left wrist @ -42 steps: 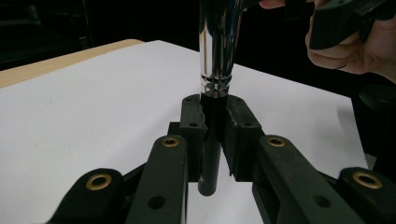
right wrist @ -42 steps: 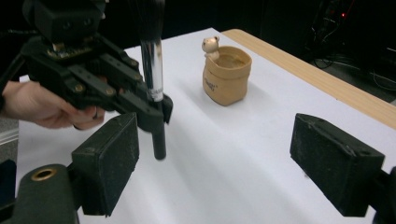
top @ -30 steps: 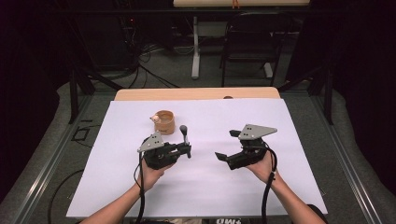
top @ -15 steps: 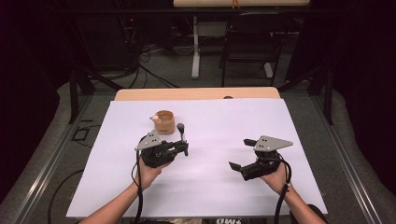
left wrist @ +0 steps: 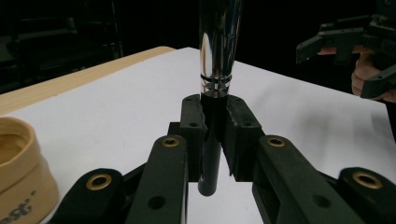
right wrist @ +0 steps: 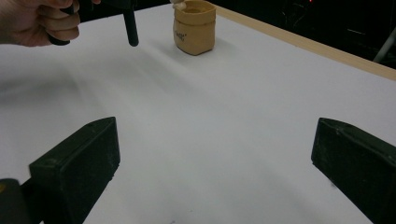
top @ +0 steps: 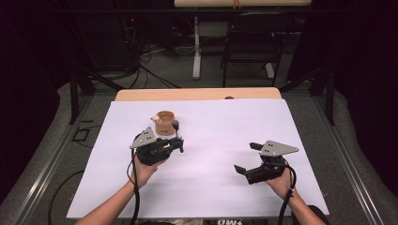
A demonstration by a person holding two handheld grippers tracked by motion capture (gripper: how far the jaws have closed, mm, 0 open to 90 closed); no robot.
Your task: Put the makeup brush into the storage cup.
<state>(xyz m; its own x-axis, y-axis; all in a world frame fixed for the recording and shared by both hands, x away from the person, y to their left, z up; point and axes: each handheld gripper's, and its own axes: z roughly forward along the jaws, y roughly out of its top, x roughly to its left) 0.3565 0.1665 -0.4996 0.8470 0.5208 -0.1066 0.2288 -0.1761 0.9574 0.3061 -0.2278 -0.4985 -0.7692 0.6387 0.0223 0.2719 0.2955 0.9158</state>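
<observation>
Left gripper (top: 177, 140), jaws clamped on the upright metal rod (left wrist: 215, 60), has crept toward the tan pot (top: 164, 123) just beyond it, while the right gripper (top: 245, 158), jaws wide apart, has backed away: handover done, 1 insertion left.

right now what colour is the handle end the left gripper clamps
Black handle, with a shiny silver part above it; clearest in the left gripper view, between the left gripper jaws.

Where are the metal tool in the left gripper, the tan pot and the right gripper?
metal tool (left wrist: 218, 42): left gripper view, shiny shaft above the jaws.
tan pot (right wrist: 195, 29): right gripper view, front wall.
right gripper (top: 248, 158): high view, midway between its open fingertips.
</observation>
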